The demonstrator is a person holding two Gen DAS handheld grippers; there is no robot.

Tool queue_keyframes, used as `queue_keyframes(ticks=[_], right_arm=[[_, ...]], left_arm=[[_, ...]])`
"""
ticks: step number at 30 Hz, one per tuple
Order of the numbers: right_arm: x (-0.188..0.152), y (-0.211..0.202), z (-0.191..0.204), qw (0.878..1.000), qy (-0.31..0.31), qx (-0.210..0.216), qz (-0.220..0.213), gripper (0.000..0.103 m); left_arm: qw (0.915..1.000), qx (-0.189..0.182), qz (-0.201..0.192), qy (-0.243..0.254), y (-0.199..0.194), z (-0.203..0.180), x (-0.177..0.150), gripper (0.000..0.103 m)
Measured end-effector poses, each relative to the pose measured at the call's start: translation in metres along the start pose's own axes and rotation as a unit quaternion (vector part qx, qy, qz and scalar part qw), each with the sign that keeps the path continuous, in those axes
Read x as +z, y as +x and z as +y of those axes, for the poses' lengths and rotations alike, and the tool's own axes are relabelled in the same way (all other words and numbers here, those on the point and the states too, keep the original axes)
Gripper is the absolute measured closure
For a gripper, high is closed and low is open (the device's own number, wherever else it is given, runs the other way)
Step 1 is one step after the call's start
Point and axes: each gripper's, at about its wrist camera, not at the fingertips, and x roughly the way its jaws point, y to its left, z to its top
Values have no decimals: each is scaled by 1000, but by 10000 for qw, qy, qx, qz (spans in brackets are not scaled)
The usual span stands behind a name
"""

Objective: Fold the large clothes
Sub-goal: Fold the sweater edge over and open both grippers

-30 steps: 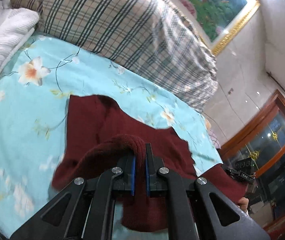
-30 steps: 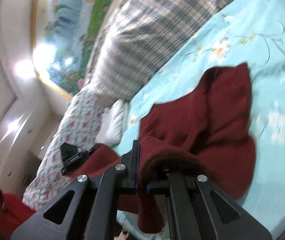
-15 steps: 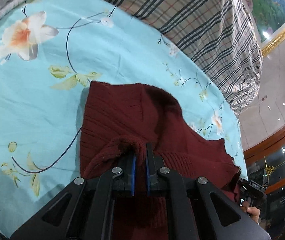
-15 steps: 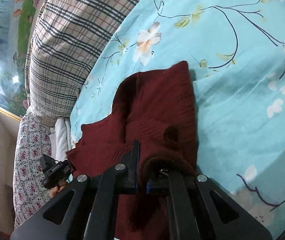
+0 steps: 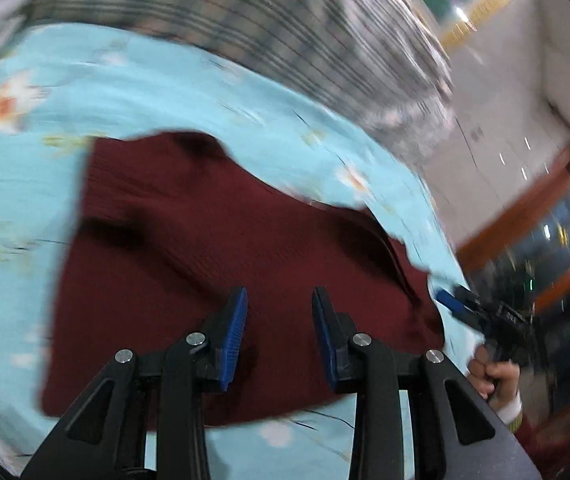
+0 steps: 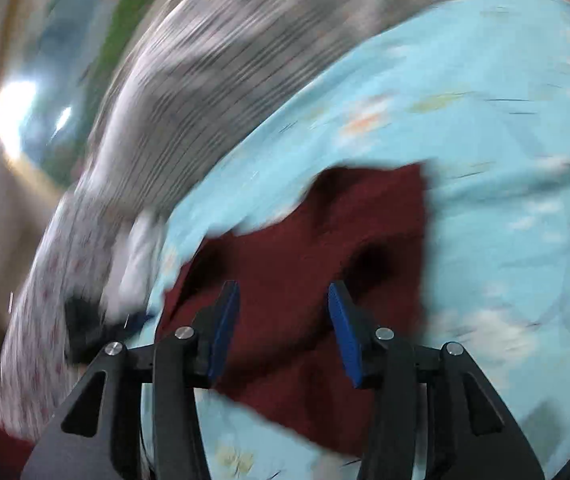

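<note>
Both views were blurred by motion. A dark red knitted sweater [image 5: 213, 264] lay spread on a bed covered by a light blue floral bedsheet [image 5: 133, 92]. In the left wrist view the left gripper [image 5: 279, 300] hung just above the near part of the sweater, its two blue-padded fingers [image 5: 234, 330] spread apart with nothing between them. The sweater looked folded over on itself, though the blur made its layers hard to judge. At the far side of the bed a plaid quilt [image 5: 245, 20] was heaped up. At the right edge of that view the person's hand [image 5: 493, 376] gripped the right gripper [image 5: 451, 300], which sat beside the sweater's right edge.

In the right wrist view the right gripper [image 6: 283, 300] also hovered over the sweater [image 6: 305, 272], its blue fingers [image 6: 345, 340] held wide apart and gripping nothing. The floral bedsheet [image 6: 485, 128] filled the right side, the plaid quilt [image 6: 213, 80] rose at the far left, and a white folded cloth [image 6: 137, 264] lay near the sweater's left edge.
</note>
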Motion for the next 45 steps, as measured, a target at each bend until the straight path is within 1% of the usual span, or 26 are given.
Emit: queue_keyframes(ticks=[1,3,4,5,6,7,8,9,10,11,12,13,14,17,18,20,22,24,28,29,30,32,34,39,41,45], right_arm=[[-1,16,11,9993,-244,-79,255,55],[1,46,20,9955,-606,-374,623,55],[5,58,19,9935,-684,-530,733,55],[11,65,15,9930,-664,-623,754,58],[20,69,6,9939,-558,-654,697,59],[27,69,-3,9939,-465,-814,581,59],[37,67,-14,9910,-364,-1226,398,59],[45,65,-25,9882,-257,-1485,253,59],[54,61,-39,9869,-67,-1611,80,59],[61,56,-52,9854,176,-1690,-76,59],[66,52,-61,9827,356,-1805,-190,59],[69,47,-66,9815,493,-1828,-295,59],[71,41,-68,9821,583,-1747,-381,59],[66,32,-53,9831,469,-1700,-494,58],[63,31,-48,9839,425,-1660,-502,58],[55,27,-37,9860,360,-1546,-507,58],[47,23,-30,9870,369,-1476,-517,58],[40,20,-23,9879,393,-1414,-504,58],[30,23,-9,9903,306,-1302,-366,58],[27,23,-4,9912,282,-1245,-357,58],[25,22,-1,9919,271,-1190,-363,58],[19,22,5,9927,290,-1107,-370,58],[14,28,9,9939,312,-1020,-265,58],[-2,43,21,9959,298,-856,-65,58],[-7,45,27,9963,273,-812,-62,58],[-16,46,38,9962,181,-850,-28,59]], left_arm=[[9998,36,116,173,13,-11,0,68],[9988,205,296,338,33,-16,2,68],[9981,341,367,371,42,-15,5,68],[9973,489,394,383,49,-9,10,68],[9967,637,371,336,54,-1,17,70],[9962,783,310,238,57,11,25,71],[9961,834,256,123,57,22,32,77],[9969,758,218,-60,59,35,41,82],[9972,691,151,-241,58,47,49,85],[9966,724,45,-390,57,60,58,85],[9947,907,-64,-481,54,68,63,85],[9909,1209,-181,-571,50,78,70,81],[9891,1283,-253,-671,46,86,74,82],[9880,1108,-382,-1005,33,102,73,81],[9876,1132,-405,-1009,31,101,70,81],[9873,1209,-447,-932,23,96,61,74],[9864,1256,-491,-935,14,92,52,71],[9868,1155,-597,-966,-1,88,43,71],[9884,1080,-607,-879,-15,71,37,70],[9891,1014,-617,-876,-20,66,32,68],[9893,977,-628,-880,-25,61,26,65],[9897,938,-638,-872,-33,51,10,54],[9897,866,-639,-944,-38,42,-8,49],[9896,753,-462,-1137,-43,33,-48,46],[9882,750,-391,-1276,-45,35,-65,40],[9839,664,-336,-1625,-46,49,-93,34]])
